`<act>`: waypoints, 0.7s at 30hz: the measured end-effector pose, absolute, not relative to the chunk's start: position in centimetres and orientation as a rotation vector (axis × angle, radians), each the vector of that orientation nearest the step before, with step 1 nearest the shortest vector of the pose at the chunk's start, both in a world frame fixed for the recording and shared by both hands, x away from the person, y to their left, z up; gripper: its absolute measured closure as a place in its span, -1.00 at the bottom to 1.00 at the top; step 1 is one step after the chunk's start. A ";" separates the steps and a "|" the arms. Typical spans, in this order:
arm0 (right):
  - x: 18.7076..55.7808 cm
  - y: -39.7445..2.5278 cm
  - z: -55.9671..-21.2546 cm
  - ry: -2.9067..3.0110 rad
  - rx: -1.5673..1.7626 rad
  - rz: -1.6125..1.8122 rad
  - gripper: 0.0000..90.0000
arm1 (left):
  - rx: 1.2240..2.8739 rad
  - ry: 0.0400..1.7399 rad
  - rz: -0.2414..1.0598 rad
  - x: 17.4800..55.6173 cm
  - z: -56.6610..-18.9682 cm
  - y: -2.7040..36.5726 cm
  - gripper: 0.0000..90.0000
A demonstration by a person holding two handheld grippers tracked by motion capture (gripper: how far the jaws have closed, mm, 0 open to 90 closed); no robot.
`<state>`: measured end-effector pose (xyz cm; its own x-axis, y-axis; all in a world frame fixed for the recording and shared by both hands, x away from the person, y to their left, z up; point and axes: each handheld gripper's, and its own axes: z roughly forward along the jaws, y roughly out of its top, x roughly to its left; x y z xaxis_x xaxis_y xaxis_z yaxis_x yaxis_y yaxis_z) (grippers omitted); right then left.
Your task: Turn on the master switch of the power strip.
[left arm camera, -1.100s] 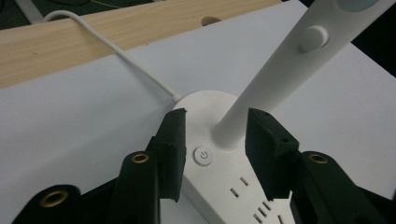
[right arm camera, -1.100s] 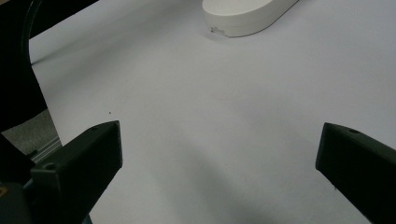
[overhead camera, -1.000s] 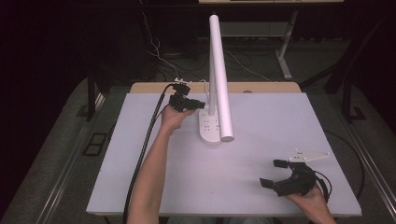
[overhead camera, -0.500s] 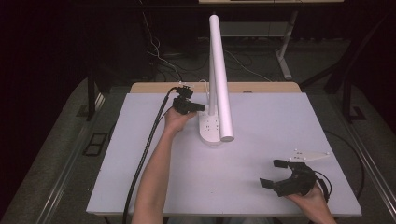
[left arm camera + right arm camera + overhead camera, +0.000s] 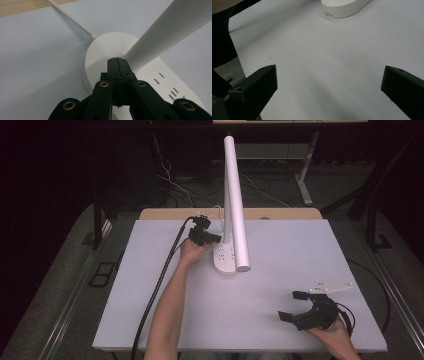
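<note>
a white desk lamp [image 5: 234, 220] was seen standing near the middle of the table's [image 5: 150, 295] far edge, its flat oval base [image 5: 223, 259] resting on the pale tabletop and its long tube-shaped arm [image 5: 236, 195] rising from the rear of that base and leaning toward the near side. several small slot marks were visible on the top of the base in the left hand-held gripper view. a thin white cord [image 5: 72, 21] was seen leaving the back of the base and running toward the wooden strip [image 5: 280, 213] along the far edge. the left hand-held gripper [image 5: 218, 238] was held at the left side of the base, close by the foot of the arm; its jaws were pressed together with nothing between them, and their joined tips [image 5: 117, 60] lay over the top of the base just beside the point where the arm sprang from it, though whether the tips touched the surface could not be told. a thick black cable [image 5: 155, 290] was seen trailing from this hand-held gripper along the person's forearm to the near edge. the right hand-held gripper [image 5: 292, 306] was held near the table's near right corner, well apart from the lamp, with its jaws spread wide over bare tabletop and nothing gripped.
</note>
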<state>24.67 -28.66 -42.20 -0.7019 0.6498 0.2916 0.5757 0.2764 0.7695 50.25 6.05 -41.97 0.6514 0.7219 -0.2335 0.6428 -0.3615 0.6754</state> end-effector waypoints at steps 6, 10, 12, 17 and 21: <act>24.6 -28.4 -42.2 2.451 1.177 1.411 -1.00 | 2.114 1.051 0.155 50.0 -41.9 5.9 1.00; 24.6 -28.4 -42.2 2.453 1.174 1.411 -1.00 | 2.094 1.068 0.156 50.0 -42.1 5.6 1.00; 24.6 -28.4 -42.2 2.454 1.173 1.413 -1.00 | 2.088 1.078 0.135 50.0 -42.1 5.6 1.00; 24.4 -28.4 -42.1 2.458 1.155 1.409 -1.00 | 2.074 1.080 0.115 50.1 -42.4 5.9 1.00; 24.4 -28.5 -42.1 2.456 1.156 1.409 -1.00 | 2.059 1.082 0.118 50.0 -42.6 6.0 1.00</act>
<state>24.44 -28.49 -42.14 -0.7111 0.6445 0.2810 0.5680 0.2911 0.7698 49.97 5.96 -42.62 0.6317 0.7299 -0.2613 0.6561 -0.3238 0.6817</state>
